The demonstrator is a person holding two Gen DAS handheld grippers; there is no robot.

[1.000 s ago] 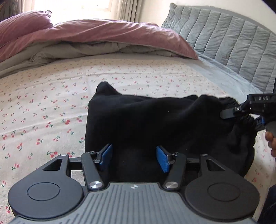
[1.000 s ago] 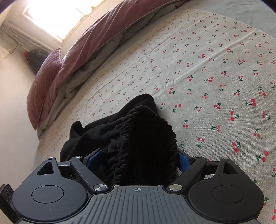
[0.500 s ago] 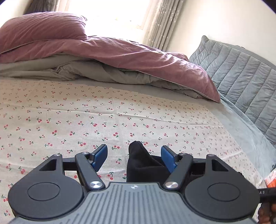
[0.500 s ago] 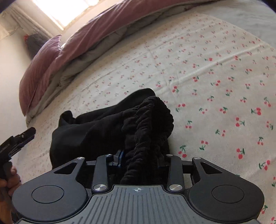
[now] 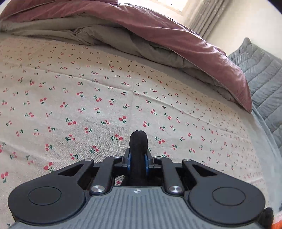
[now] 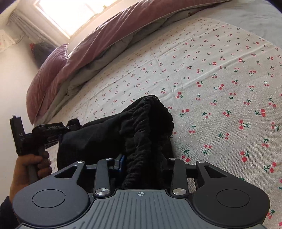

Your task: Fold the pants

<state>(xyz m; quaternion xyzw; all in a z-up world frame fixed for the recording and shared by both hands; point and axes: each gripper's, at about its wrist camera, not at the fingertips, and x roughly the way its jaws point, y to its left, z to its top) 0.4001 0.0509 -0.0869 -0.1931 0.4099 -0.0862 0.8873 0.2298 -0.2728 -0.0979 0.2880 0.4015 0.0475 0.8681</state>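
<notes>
Left wrist view first: the left gripper (image 5: 138,161) has its blue pads (image 5: 129,161) pinched tight on a narrow fold of the black pants (image 5: 138,142), a rounded nub of dark cloth poking up just past the fingertips. Beneath it spreads the cherry-print sheet (image 5: 88,98), flat, with faint crease lines. At the far edge sits a heaped mauve duvet (image 5: 176,35) over a grey underside, and a grey quilted headboard (image 5: 260,70) stands at the right. No container shows here.

Over to the right wrist view: the right gripper (image 6: 141,163) is closing its jaws around the gathered, ribbed waistband (image 6: 148,133) of the pants (image 6: 98,137), the bunched elastic standing up between the fingers; one blue pad (image 6: 121,161) peeks out at the left, against the cloth. The pants lie on the sheet (image 6: 220,79) in a dark, rumpled mound stretching away left toward the left gripper (image 6: 60,131), which a hand (image 6: 30,165) grips by its handle at the garment's far corner. A mauve pillow (image 6: 47,77) and the duvet (image 6: 109,35) lie beyond, under a bright window (image 6: 70,15).
</notes>
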